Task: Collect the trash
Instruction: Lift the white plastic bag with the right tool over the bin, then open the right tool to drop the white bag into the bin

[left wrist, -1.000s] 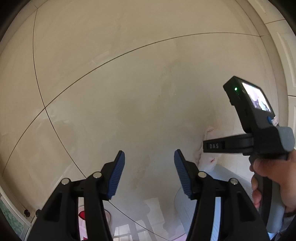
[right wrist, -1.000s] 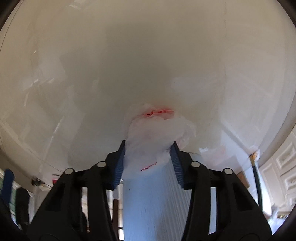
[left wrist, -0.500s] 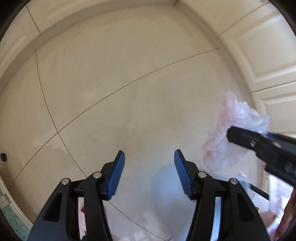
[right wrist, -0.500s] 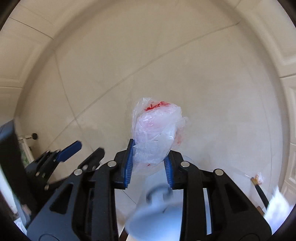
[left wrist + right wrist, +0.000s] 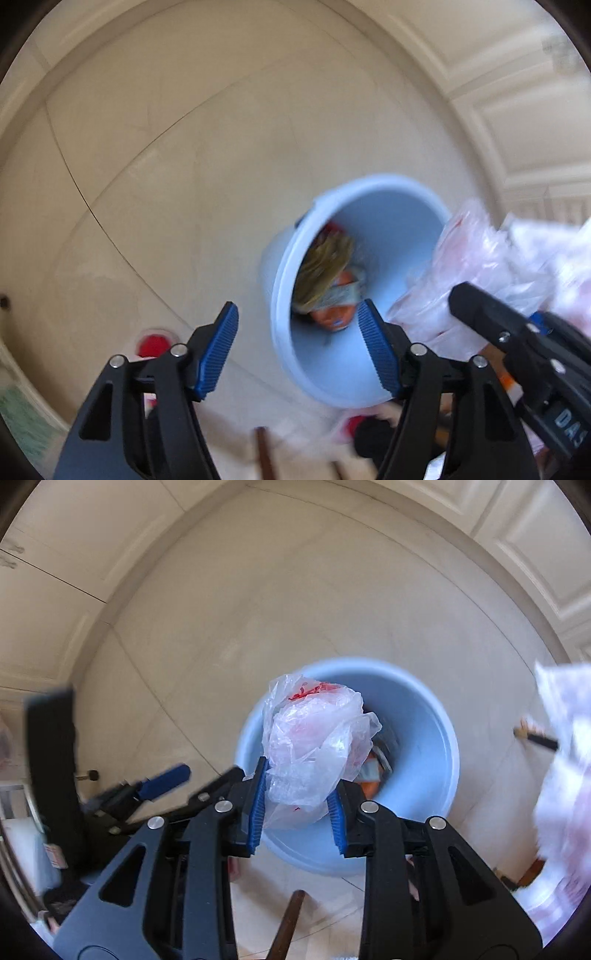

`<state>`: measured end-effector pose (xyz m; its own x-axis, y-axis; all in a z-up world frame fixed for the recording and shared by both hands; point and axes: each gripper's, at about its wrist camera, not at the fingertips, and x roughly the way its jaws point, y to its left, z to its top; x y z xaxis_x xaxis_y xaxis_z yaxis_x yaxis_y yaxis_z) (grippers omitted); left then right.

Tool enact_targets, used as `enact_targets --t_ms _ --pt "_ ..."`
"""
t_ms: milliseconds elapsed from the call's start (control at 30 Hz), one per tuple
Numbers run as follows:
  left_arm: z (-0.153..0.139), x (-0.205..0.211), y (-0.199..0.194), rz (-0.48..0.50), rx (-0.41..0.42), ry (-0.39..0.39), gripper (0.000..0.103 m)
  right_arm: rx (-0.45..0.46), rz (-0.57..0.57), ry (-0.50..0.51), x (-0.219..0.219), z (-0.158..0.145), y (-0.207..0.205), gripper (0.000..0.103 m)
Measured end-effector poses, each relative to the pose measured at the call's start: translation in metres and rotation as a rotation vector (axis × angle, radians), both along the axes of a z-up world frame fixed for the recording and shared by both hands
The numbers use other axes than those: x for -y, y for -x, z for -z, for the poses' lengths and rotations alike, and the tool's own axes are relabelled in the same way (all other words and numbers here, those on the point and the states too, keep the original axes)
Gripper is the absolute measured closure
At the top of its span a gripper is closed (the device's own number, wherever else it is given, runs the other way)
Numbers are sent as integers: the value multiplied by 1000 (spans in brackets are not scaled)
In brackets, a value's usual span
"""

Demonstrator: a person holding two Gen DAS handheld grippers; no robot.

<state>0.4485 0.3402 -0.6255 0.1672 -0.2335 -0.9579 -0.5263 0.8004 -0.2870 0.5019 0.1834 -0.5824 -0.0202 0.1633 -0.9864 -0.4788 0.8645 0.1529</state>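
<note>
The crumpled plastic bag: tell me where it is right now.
In the right wrist view the crumpled plastic bag sits centre frame, pinched in the right hand-held gripper, above the open blue bucket on the tiled floor.

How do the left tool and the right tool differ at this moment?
The right tool is clamped on a crumpled plastic bag above the blue bin; the left tool holds nothing. The left tool's jaws stand wide and are opening; the right tool's are narrow. Both have blue ribbed pads on black fingers.

One blue bin (image 5: 424, 716), with several scraps of trash (image 5: 328, 280) inside, too blurred to count. Two hand-held grippers; one crumpled plastic bag (image 5: 314, 738)
</note>
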Motion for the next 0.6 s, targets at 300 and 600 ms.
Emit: enact_targets --t_ms 300,600 --pt "54 13 -5 65 -130 -29 47 -12 51 54 14 25 -1 74" --pt "84 2 -7 38 -229 -19 89 -45 71 69 23 47 6 74"
